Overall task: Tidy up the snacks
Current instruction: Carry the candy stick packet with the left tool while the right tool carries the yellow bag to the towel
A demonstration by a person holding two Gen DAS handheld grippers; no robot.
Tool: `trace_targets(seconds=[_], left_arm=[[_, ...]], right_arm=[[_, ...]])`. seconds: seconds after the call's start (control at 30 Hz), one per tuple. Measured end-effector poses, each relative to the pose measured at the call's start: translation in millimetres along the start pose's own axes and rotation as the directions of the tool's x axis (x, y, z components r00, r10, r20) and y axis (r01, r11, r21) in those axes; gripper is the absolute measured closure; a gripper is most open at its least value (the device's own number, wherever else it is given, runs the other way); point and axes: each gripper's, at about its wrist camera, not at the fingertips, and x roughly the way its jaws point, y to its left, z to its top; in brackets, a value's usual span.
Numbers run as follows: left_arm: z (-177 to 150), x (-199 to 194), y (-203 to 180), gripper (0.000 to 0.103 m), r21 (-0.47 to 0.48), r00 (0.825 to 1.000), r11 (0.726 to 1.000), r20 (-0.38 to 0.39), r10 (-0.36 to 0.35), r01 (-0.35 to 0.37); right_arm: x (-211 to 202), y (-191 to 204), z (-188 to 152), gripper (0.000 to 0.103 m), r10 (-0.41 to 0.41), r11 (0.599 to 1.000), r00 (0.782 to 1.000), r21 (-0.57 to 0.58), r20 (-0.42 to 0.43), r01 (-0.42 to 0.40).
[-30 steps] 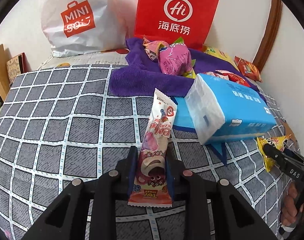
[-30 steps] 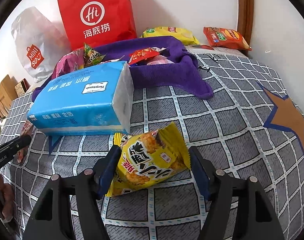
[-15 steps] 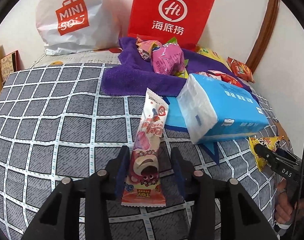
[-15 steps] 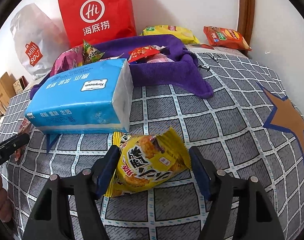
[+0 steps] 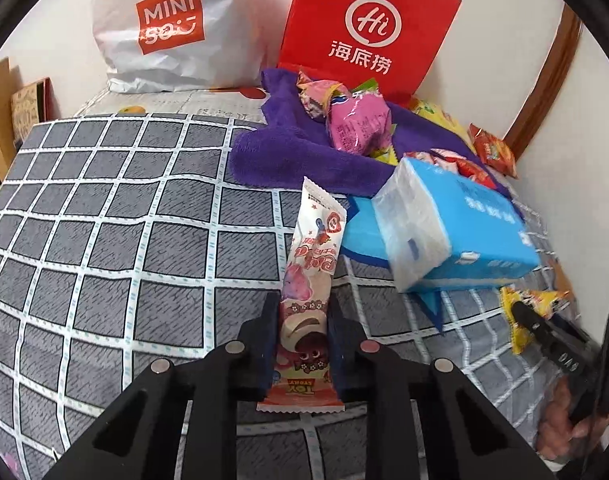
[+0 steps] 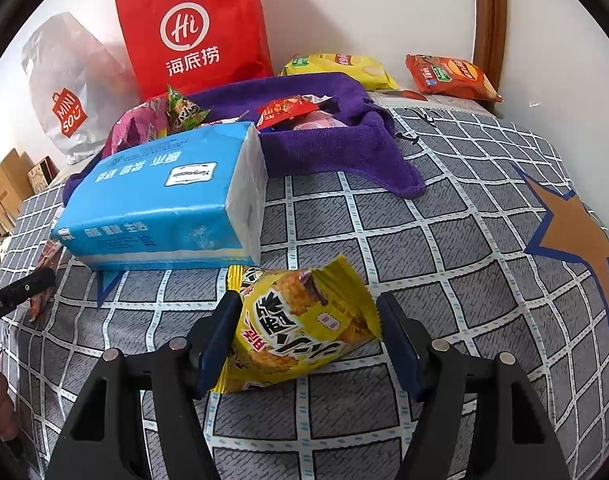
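Observation:
A long pink-and-white snack stick packet [image 5: 316,248] lies lengthwise on the grey checked bedcover [image 5: 104,240]. My left gripper [image 5: 302,340] is shut on its near end, with both pads pressed against its sides. In the right wrist view a yellow snack packet [image 6: 288,332] sits between the pads of my right gripper [image 6: 306,312]. Those jaws are closing, and both pads touch the packet's edges. The right gripper's finger [image 5: 544,328] and the yellow packet also show at the right edge of the left wrist view.
A blue tissue pack [image 6: 164,200] lies just beyond the yellow packet. Behind it a purple towel [image 6: 336,148] holds several snacks. A red paper bag [image 6: 192,28] and a white shopping bag [image 5: 168,28] stand by the wall. Yellow [image 6: 336,68] and orange [image 6: 448,76] chip bags lie at the back right.
The left jaws stood apart from the pink packet half a second ago and have now closed on it again. The right gripper and yellow packet have hardly moved.

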Motion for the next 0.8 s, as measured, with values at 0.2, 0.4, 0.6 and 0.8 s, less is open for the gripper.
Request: trace_targets(seconds=[0.2,0.4,0.6,0.8], left_arm=[[3,-31,-12,0.082,0.026,0.999,1.0,0.034,-0.007,0.006],[6,-54,-29,0.082,0.035,0.998,0.999,0.054,-0.027,0.026],[10,-70,-52,0.082,0.052,0.996,0.996,0.054,-0.077,0.074],[17,-80,-79,0.082,0.087,0.991,0.99,0.06,-0.12,0.114]], right_arm=[[-28,7,2,0.036,0.019,0.999,0.999,-0.049,0.046,-0.017],[-67,17,9,0.036,0.059,0.995,0.994,-0.086,0.095,-0.05],[-99,31,18,0.036,0.081,0.989,0.987,-0.131,0.136,-0.063],[-115,41,28,0.036,0.107,0.985,0.983,-0.149,0.152,-0.084]])
